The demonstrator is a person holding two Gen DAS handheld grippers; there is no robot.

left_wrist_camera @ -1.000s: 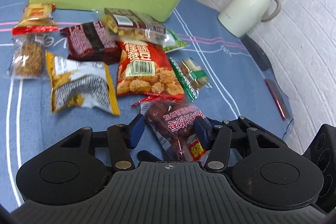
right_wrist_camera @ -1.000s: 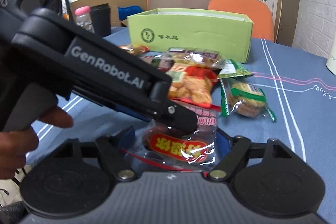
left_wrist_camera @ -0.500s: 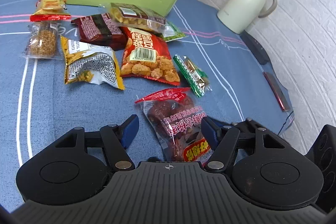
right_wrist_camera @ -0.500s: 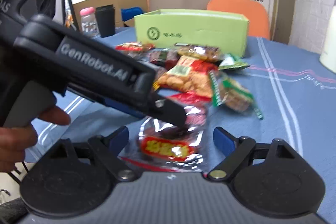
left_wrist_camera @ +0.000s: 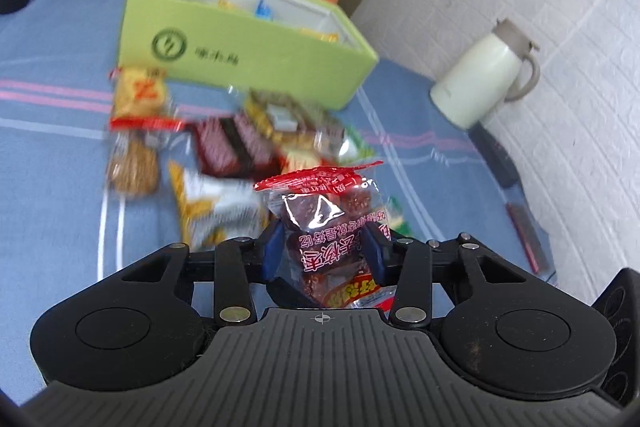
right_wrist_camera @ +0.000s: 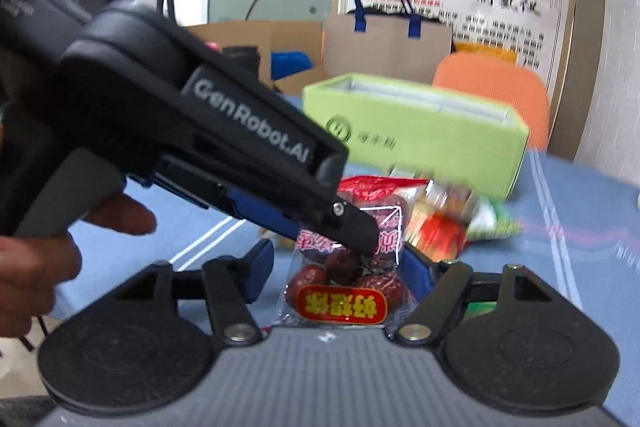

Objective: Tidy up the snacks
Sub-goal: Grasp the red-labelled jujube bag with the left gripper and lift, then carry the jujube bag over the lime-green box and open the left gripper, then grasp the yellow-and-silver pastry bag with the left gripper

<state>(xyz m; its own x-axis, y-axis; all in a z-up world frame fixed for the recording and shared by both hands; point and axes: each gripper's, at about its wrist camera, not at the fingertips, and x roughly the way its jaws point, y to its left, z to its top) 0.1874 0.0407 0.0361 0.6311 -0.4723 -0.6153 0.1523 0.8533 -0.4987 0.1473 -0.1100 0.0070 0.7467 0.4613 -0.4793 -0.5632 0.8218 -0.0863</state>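
While motion blurs the other snacks (left_wrist_camera: 224, 163), both closing grippers (left_wrist_camera: 324, 253) (right_wrist_camera: 336, 269) flank the date packet (left_wrist_camera: 332, 227), the left pinching it.

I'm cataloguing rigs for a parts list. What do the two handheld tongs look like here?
Both tongs are matte black plastic with a ribbed grey deck, two round discs either side, black linkage bars on silver rivets, and blue pads. The left tongs, seen side-on from the right wrist camera, carry white "GenRobot.AI" lettering, "DAS" on the rear housing and a grey trigger. The right tongs match. No sleeve is visible.
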